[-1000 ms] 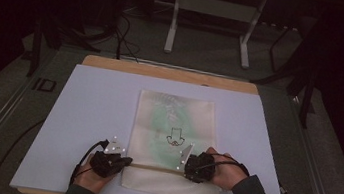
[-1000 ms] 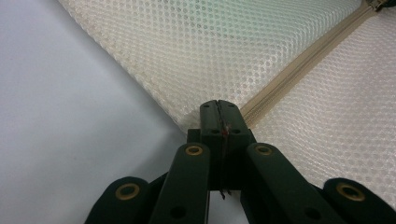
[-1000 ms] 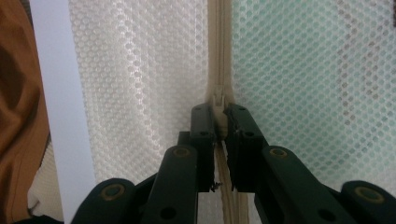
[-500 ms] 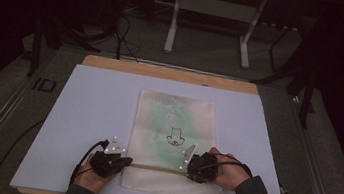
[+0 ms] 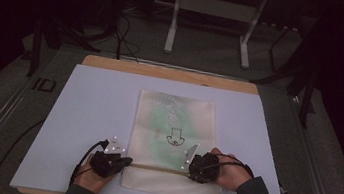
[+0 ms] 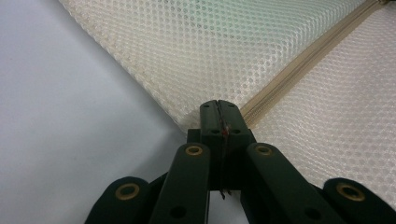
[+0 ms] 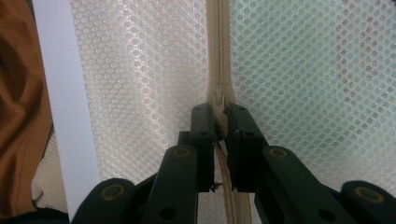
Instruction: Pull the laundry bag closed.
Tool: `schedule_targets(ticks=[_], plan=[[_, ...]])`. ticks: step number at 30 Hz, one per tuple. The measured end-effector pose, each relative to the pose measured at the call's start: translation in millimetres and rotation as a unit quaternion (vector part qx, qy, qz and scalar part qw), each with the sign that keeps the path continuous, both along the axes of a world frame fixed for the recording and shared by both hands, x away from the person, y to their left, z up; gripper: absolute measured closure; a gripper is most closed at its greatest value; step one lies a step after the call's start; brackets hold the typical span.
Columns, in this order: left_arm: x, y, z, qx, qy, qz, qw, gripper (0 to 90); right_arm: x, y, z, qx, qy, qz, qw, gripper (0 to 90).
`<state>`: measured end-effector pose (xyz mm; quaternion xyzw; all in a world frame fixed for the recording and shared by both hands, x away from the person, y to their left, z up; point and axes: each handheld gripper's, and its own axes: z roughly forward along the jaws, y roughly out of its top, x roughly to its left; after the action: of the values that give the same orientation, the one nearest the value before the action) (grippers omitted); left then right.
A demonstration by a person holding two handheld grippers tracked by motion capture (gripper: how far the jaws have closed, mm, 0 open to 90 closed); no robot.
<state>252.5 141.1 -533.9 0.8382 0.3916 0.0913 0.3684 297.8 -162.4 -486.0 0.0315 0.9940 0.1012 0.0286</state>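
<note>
A white mesh bag (image 5: 174, 122) with something green inside lies flat on the pale board (image 5: 92, 112). Its beige zipper (image 5: 158, 168) runs across near the front edge. My left gripper (image 5: 125, 161) sits at the zipper's left end. In the left gripper view, the left gripper (image 6: 218, 108) is shut on the bag's edge (image 6: 187, 119), right where the zipper (image 6: 299, 60) ends. My right gripper (image 5: 192, 167) is at the zipper's right part. In the right gripper view, the right gripper (image 7: 218, 112) is shut on the zipper pull (image 7: 218, 99), with mesh (image 7: 140, 70) on both sides.
The board rests on a wooden table (image 5: 163, 71) with its front edge close to both hands. A metal stand (image 5: 212, 6) and cables (image 5: 122, 35) are on the dark floor behind. Brown cloth (image 7: 18, 116) lies beyond the board's edge in the right gripper view.
</note>
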Motion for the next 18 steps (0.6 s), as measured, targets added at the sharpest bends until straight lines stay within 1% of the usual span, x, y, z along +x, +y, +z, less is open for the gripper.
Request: schedule_targets(ticks=[2,7,9,12,17,18], plan=[[0.0,0.0,0.0,0.000,0.000,0.000,1.0000,89.5,0.0,-0.7,0.4,-0.001,-0.001,0.000,1.0000,82.4],[0.1,-0.1,0.1,0.001,0.000,-0.001,1.0000,89.5,0.4,-4.3,2.7,0.005,-0.001,-0.004,1.0000,82.4],[0.2,0.0,0.1,0.000,0.000,-0.001,1.0000,89.5,0.5,-5.6,2.8,0.002,-0.002,-0.006,1.0000,82.4],[0.2,-0.1,0.1,0.000,0.000,-0.001,1.0000,89.5,1.0,-8.3,3.2,0.011,0.000,-0.007,0.9999,82.3],[0.2,-0.1,0.2,0.001,0.001,-0.001,1.0000,89.5,1.5,-13.4,2.4,0.005,0.000,-0.013,0.9999,82.3],[0.2,-0.1,0.2,0.001,0.001,-0.001,1.0000,89.5,1.6,-14.6,3.0,0.009,0.002,-0.015,0.9998,82.3]])
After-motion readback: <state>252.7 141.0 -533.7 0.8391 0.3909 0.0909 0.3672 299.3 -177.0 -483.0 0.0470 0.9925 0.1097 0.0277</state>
